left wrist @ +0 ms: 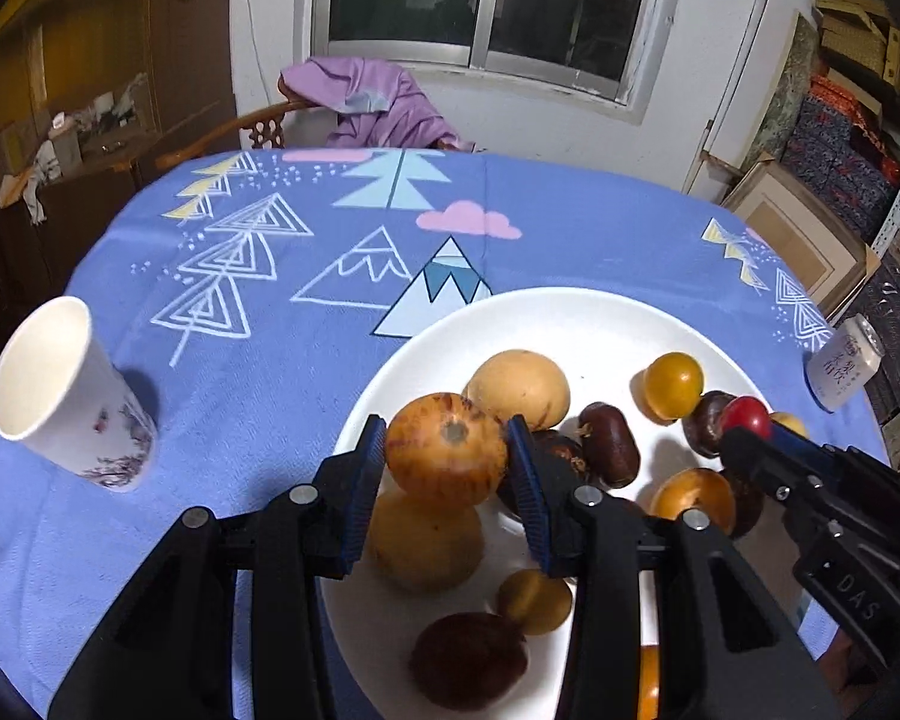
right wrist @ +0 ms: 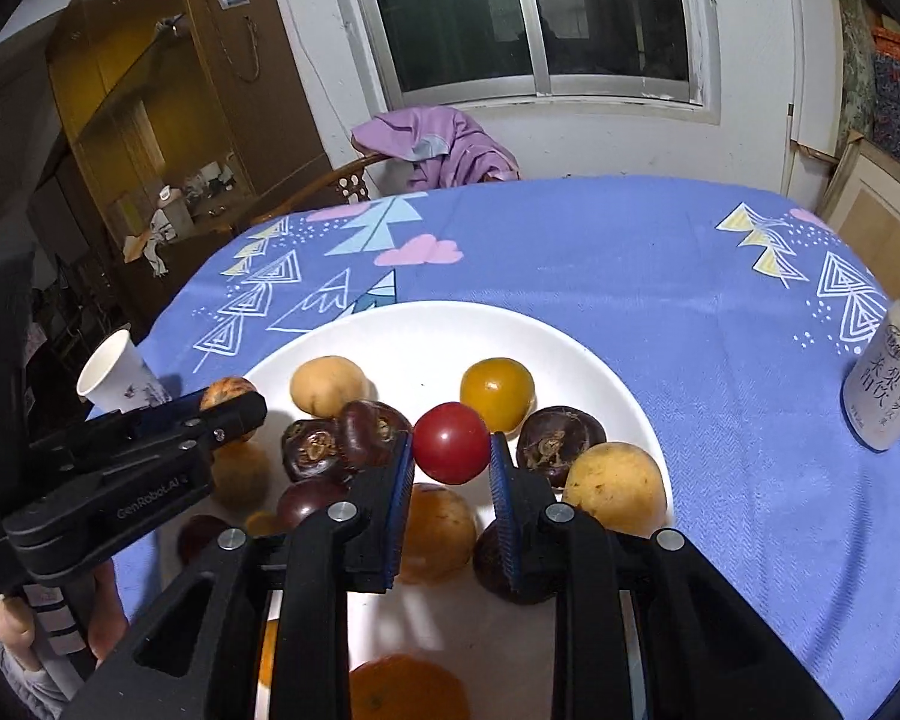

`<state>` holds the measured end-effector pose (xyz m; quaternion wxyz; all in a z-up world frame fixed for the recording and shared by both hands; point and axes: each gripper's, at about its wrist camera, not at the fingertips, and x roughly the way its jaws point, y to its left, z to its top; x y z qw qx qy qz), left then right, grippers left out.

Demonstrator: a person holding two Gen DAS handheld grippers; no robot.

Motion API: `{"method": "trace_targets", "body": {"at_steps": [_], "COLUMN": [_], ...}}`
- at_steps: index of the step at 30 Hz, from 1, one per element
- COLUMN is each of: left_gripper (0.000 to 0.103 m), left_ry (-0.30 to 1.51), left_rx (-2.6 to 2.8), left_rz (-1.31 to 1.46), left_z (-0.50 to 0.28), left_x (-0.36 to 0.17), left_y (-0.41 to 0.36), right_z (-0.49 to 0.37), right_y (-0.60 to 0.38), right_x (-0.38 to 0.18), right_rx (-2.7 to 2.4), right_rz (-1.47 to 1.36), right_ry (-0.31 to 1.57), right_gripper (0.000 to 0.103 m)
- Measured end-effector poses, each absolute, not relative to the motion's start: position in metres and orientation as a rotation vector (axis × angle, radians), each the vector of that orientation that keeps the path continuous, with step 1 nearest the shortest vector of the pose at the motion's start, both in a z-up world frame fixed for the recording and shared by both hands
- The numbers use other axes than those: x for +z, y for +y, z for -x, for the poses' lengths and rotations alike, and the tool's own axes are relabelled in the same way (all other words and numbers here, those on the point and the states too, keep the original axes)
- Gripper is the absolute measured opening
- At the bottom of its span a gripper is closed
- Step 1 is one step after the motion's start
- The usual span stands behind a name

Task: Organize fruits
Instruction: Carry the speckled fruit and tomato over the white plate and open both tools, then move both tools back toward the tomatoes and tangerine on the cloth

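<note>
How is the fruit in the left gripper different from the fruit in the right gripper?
The left gripper holds a brown-orange fruit with a rough, streaky skin; the right gripper holds a red fruit that is smooth and shiny. The brown-orange fruit looks bigger. Both are round, pinched between blue pads above the white plate.

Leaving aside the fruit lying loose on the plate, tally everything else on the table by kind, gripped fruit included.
Paper cup: 1
Drink can: 1
White plate: 1
Brown-orange fruit, in left gripper: 1
Red fruit, in right gripper: 1
Total: 5
</note>
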<state>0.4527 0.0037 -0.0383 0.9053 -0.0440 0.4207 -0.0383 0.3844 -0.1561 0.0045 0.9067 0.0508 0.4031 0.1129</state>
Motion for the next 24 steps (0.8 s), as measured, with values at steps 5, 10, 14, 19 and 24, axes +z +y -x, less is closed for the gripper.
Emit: {"method": "trace_targets", "body": {"at_steps": [5, 10, 14, 19, 24], "left_gripper": [0.046, 0.057, 0.058, 0.074, 0.091], "left_ry": [0.838, 0.803, 0.796, 0.776, 0.745], "left_rx": [-0.07, -0.073, -0.074, -0.045, -0.013], "left_rz": [0.053, 0.042, 0.062, 0.088, 0.034], "left_z": [-0.449, -0.443, -0.436, -0.408, -0.344], "left_x": [-0.038, -0.03, -0.022, -0.007, -0.006], "left_y": [-0.001, -0.003, 0.003, 0.017, 0.028], "right_z": [-0.387, -0.384, -0.375, -0.351, -0.3], "right_y": [-0.149, -0.151, -0.156, -0.158, -0.152], "right_x": [-0.001, 0.003, 0.014, 0.036, 0.05], "right_rx": [0.231, 0.226, 0.227, 0.211, 0.219], "right_rz": [-0.08, -0.08, -0.093, -0.125, -0.093], "right_ry": [0.842, 0.825, 0.792, 0.737, 0.698], "right_gripper": [0.028, 0.032, 0.039, 0.067, 0.088]}}
